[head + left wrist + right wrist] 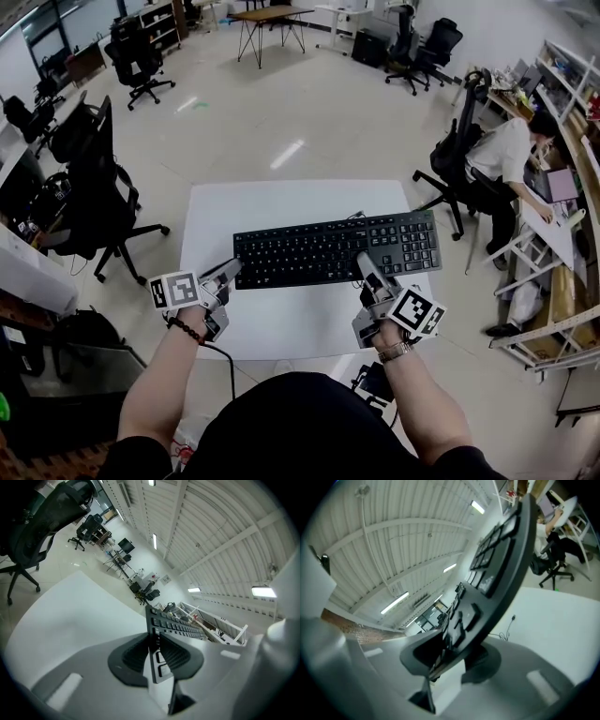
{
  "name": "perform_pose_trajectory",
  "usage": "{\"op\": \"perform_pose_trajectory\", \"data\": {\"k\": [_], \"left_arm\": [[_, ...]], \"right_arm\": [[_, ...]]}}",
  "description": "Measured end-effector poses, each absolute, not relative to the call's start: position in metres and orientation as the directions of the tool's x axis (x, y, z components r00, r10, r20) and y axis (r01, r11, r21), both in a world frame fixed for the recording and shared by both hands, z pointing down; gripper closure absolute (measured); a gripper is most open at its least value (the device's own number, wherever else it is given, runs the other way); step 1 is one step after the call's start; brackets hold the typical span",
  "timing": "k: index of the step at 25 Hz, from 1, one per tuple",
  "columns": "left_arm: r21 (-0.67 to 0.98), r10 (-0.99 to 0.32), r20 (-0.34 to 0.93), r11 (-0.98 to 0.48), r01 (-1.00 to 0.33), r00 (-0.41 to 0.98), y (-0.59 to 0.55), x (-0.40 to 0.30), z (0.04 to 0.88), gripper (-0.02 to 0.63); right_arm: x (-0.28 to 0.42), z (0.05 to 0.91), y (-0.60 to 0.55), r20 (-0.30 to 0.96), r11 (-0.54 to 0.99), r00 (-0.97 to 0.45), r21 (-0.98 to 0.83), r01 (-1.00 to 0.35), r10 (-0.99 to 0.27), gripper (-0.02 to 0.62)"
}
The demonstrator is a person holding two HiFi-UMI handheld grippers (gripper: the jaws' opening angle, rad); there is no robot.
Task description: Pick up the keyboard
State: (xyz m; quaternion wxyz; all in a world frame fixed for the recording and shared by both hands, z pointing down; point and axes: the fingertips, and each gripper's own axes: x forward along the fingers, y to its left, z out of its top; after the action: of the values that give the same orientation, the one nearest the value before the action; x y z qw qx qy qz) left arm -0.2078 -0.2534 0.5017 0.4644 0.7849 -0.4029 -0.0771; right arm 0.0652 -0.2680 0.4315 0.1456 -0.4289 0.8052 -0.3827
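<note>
We hold the keyboard [337,248] over the table [281,202], left gripper [228,273] clamped on its left end, right gripper [366,265] clamped on its front edge.

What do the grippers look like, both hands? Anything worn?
Left gripper and right gripper: grey, with black ribbed pads, each with a cube of black-and-white square markers. A black cable runs from the left. Bead bracelet on the left wrist, watch on the right; dark top.
</note>
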Motion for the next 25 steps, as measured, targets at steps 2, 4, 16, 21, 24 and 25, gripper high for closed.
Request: {"op": "perform_pose_trajectory", "data": {"k": [2,4,16,21,24,25], "left_arm": [[0.789,-0.710,0.243,-0.252,-0.560,0.661,-0.254,-0.208,0.499,0.525],[0.787,-0.714,0.234,-0.259,-0.559,0.660,-0.253,-0.209,0.496,0.525],[0.779,-0.725,0.212,-0.280,-0.562,0.655,-0.249,-0.215,0.490,0.525],[0.774,-0.724,0.209,-0.288,-0.563,0.658,-0.250,-0.214,0.488,0.525],[0.772,-0.723,0.209,-0.291,-0.565,0.659,-0.249,-0.215,0.487,0.525],[0.772,-0.722,0.209,-0.292,-0.565,0.659,-0.249,-0.216,0.487,0.525]], "right_arm": [[0.065,0.426,-0.266,0.086,0.354,-0.592,-0.728,-0.587,-0.802,0.478],[0.063,0.422,-0.265,0.080,0.363,-0.591,-0.721,-0.590,-0.803,0.479],[0.059,0.414,-0.261,0.063,0.374,-0.582,-0.710,-0.597,-0.810,0.479],[0.059,0.412,-0.260,0.045,0.389,-0.586,-0.707,-0.591,-0.809,0.479],[0.057,0.411,-0.259,0.043,0.392,-0.586,-0.703,-0.593,-0.809,0.479],[0.056,0.410,-0.258,0.043,0.393,-0.586,-0.702,-0.594,-0.809,0.479]]}}
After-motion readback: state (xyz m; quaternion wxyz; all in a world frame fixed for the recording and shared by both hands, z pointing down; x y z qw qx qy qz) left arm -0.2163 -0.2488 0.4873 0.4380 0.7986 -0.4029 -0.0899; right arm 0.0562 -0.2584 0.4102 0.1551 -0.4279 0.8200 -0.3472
